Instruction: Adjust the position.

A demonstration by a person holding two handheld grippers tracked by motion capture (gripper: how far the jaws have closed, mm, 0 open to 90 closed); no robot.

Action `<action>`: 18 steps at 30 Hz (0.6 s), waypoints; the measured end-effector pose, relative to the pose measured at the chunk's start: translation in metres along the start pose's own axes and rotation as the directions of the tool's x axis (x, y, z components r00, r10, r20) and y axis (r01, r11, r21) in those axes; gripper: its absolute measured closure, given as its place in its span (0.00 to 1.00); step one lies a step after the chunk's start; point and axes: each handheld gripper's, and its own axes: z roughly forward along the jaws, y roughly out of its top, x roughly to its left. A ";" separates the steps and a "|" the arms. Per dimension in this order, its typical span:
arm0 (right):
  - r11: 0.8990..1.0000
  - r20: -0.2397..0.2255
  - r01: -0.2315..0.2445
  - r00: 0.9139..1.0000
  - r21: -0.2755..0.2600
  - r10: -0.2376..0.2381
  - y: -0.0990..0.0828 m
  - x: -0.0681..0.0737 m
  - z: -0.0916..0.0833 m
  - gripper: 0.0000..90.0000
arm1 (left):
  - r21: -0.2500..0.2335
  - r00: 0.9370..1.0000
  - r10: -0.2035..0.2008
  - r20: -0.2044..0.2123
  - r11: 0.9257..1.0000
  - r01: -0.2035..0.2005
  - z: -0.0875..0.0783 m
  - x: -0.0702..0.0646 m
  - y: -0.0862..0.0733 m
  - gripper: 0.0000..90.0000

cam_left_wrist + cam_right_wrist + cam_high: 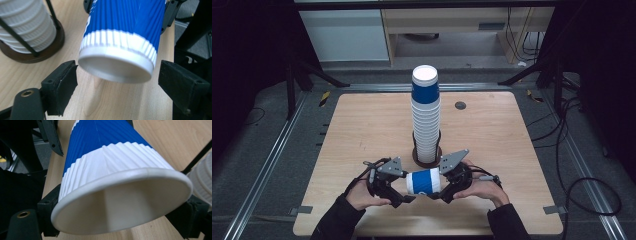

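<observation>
- A wooden table (362,130) sits in a dark room; at its middle an upside-down stack of cups (426,117) fills a wire holder (427,155).
- Left gripper (404,192): jaws spread, either side of the cup's base without touching it.
- Between the hands, a blue-and-white cup (424,181) lies sideways above the near table edge.
- Right gripper (439,189): jaws pinch the cup's rim end.
- Likely a handover; next the left jaws must close on the base before the right lets go.

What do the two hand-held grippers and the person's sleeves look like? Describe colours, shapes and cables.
Both the left gripper and the right gripper are black, each topped by a grey three-cornered plate. Thin black cables trail from them. Their fingers are blocky black pads with squared ends, and a brass-coloured ringed hole sits in the body below. The person wears dark sleeves.
</observation>
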 end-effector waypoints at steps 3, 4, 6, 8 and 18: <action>1.000 -0.015 0.012 1.000 0.022 -0.011 0.001 0.002 0.004 0.16 | 0.016 1.000 0.007 0.007 1.000 -0.007 0.002 -0.001 0.000 0.18; 0.999 -0.020 0.020 1.000 0.024 -0.020 0.001 0.003 0.005 0.16 | 0.020 1.000 0.010 0.008 1.000 -0.010 0.002 -0.001 0.000 0.18; 0.999 -0.024 0.023 0.999 0.032 -0.022 0.001 0.004 0.007 0.16 | 0.026 1.000 0.012 0.017 1.000 -0.012 0.004 -0.002 0.000 0.19; 0.999 -0.030 0.028 0.999 0.031 -0.027 0.002 0.005 0.008 0.16 | 0.036 1.000 0.018 0.022 0.999 -0.018 0.006 -0.003 0.000 0.21; 0.999 -0.044 0.039 0.998 0.031 -0.037 0.002 0.006 0.008 0.16 | 0.044 0.999 0.021 0.047 0.999 -0.023 0.008 -0.003 -0.001 0.32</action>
